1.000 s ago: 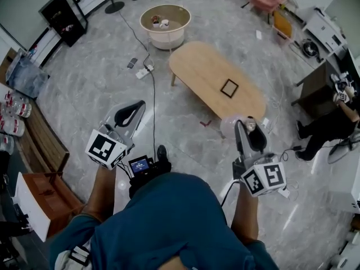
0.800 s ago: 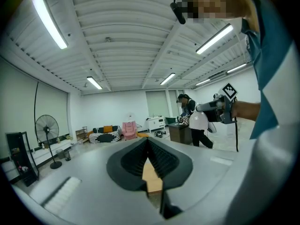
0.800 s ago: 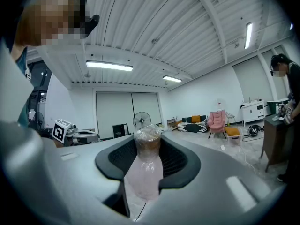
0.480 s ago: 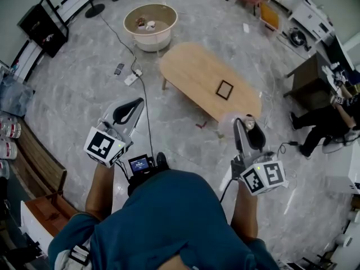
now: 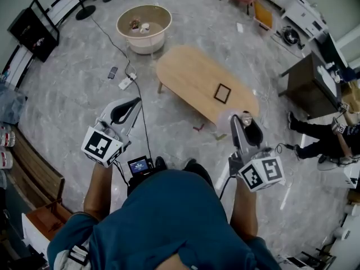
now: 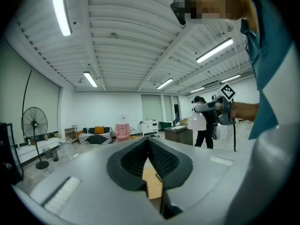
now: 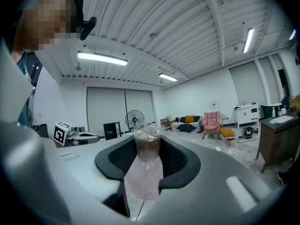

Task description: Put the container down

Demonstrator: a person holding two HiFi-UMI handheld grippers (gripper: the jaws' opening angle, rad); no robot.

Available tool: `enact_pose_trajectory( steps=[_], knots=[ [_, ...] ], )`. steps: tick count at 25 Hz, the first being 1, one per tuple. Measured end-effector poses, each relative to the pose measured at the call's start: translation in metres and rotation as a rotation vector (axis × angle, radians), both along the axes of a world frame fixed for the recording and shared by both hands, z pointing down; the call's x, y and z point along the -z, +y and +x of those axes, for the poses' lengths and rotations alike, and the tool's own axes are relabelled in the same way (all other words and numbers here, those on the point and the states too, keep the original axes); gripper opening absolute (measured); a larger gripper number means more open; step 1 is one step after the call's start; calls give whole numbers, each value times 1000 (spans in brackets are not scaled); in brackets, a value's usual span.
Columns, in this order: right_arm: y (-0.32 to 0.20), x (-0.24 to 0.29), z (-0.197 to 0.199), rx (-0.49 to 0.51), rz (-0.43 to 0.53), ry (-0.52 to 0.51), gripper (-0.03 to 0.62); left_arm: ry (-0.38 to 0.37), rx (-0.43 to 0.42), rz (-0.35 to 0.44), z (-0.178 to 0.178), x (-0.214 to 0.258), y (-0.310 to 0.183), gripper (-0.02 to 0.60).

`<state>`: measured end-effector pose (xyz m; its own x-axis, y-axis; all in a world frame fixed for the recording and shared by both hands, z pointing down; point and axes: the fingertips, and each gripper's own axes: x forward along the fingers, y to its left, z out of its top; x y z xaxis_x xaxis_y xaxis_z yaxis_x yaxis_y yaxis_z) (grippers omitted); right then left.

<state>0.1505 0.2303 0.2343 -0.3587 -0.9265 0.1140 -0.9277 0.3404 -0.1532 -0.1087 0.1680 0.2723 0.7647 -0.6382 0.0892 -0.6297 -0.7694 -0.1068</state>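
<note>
The container [image 7: 146, 168] is a clear plastic bag with a brown knotted top [image 7: 147, 142]. My right gripper [image 7: 147, 149] is shut on it, and the bag hangs down between the jaws. In the head view it shows as a pale, translucent shape [image 5: 228, 124] at the right gripper's [image 5: 243, 121] tips, just off the near end of the oval wooden table [image 5: 191, 75]. Held level on the left, my left gripper [image 5: 135, 104] is shut on nothing, with its jaws meeting at the tips [image 6: 149, 140]. The left gripper view also shows the bag [image 6: 197, 121].
A small black square frame [image 5: 222, 93] lies on the table. A round beige tub [image 5: 144, 26] with small items stands beyond it, with a cable and power strip [image 5: 126, 81] on the marble floor. A dark cabinet [image 5: 306, 86] and a seated person [image 5: 323, 134] are at the right.
The table and tub have slid nearer and leftward in the head view. Both grippers keep their pose, and the right one still holds the container.
</note>
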Motion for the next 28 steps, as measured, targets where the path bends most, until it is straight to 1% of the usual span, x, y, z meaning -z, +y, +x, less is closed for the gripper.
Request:
enact_pose_trajectory(
  steps=[6,12,23,28],
  knots=[
    [-37,-6,10,39,-17,-5,156,-21,32,-26,7,-7,-20,-3],
    [-86,-20,24,106,-21,-33,156,-38,117,-19,13,-5,-48,-3],
    [-183,-34,49,254,-44,-54,156,-57,250,-17,49,0,-110,-3],
    [-215,-39,56,317,-47,-58,156,-63,321,-18,56,-1,-124,-3]
  ],
)
